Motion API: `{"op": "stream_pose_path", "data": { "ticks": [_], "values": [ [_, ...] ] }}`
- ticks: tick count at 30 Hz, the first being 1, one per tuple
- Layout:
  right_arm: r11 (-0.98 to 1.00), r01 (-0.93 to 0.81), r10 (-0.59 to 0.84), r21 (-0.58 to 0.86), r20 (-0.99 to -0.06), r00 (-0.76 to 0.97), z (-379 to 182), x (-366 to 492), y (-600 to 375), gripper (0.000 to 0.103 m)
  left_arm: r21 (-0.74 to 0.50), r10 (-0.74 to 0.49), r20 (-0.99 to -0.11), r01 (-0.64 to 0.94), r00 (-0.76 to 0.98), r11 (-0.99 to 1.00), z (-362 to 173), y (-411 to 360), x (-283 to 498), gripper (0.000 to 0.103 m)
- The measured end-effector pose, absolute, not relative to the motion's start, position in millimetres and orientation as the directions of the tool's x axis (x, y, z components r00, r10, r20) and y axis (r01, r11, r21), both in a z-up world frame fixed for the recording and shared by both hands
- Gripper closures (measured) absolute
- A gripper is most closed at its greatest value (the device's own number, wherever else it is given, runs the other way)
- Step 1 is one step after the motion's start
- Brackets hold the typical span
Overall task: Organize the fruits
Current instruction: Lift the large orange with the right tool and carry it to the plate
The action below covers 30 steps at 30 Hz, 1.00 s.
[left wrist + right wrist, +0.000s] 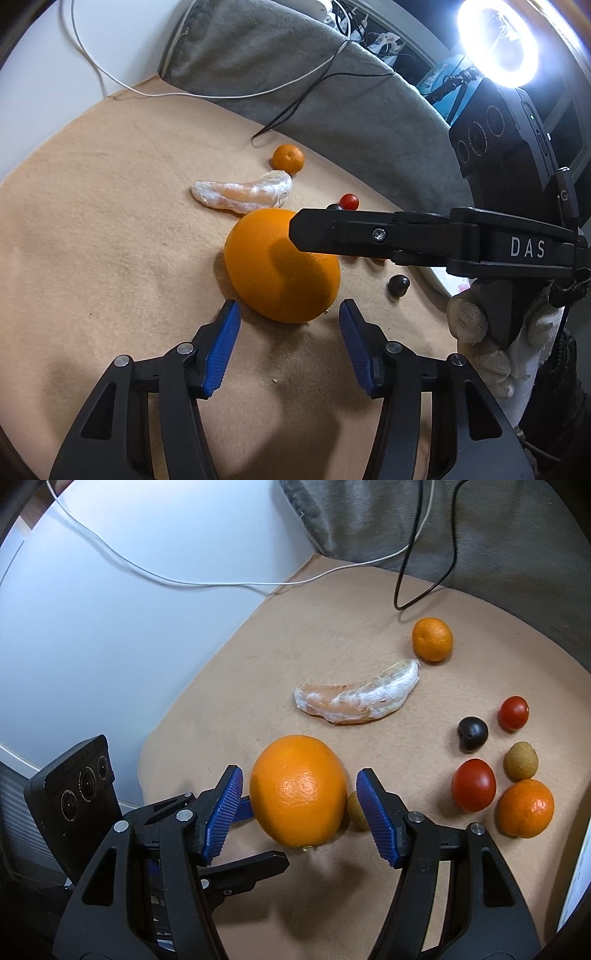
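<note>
A large orange (282, 264) (298, 790) rests on the tan cloth (110, 240). My left gripper (290, 308) is open, its blue pads just short of the orange on either side. My right gripper (300, 775) is open around the orange, its pads apart from the peel; in the left wrist view one of its black fingers (369, 232) crosses over the orange's top. A peeled citrus segment (358, 698) (243, 195) and a small mandarin (432, 639) (288, 158) lie beyond.
At the right lie two red tomatoes (473, 784) (512, 713), a dark fruit (472, 733), a brown fruit (521, 760), and a second mandarin (525, 808). Another brown fruit (356, 810) sits behind the right pad. A grey cushion (314, 85), cables (406, 572) and ring light (496, 40) stand behind.
</note>
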State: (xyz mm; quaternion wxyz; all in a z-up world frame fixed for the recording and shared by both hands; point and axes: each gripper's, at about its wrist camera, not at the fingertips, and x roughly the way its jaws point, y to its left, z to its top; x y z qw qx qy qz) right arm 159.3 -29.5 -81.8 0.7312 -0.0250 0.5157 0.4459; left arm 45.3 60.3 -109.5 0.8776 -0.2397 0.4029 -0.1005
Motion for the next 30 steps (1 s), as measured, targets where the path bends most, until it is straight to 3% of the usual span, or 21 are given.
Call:
{"op": "stream_pose_path", "data": {
  "ticks": [9, 15, 30],
  "values": [
    [0.587, -0.691, 0.613, 0.421, -0.789, 0.04, -88.3, 158.3, -16.5, 0.035, -0.501, -0.373, -0.666, -0.017, 0.646, 0.865, -113.3, 58.2, 50.8, 0.055],
    [0.598, -0.693, 0.6, 0.403, -0.799, 0.054, -89.5, 159.0, -15.1, 0.042, -0.496, -0.368, -0.668, -0.018, 0.647, 0.868, -112.5, 58.3, 52.2, 0.055],
    [0.605, -0.684, 0.606, 0.408, -0.793, 0.063, -84.4, 152.2, -26.1, 0.043, -0.451, -0.333, -0.672, -0.008, 0.662, 0.893, -102.6, 47.6, 46.1, 0.055]
  ]
}}
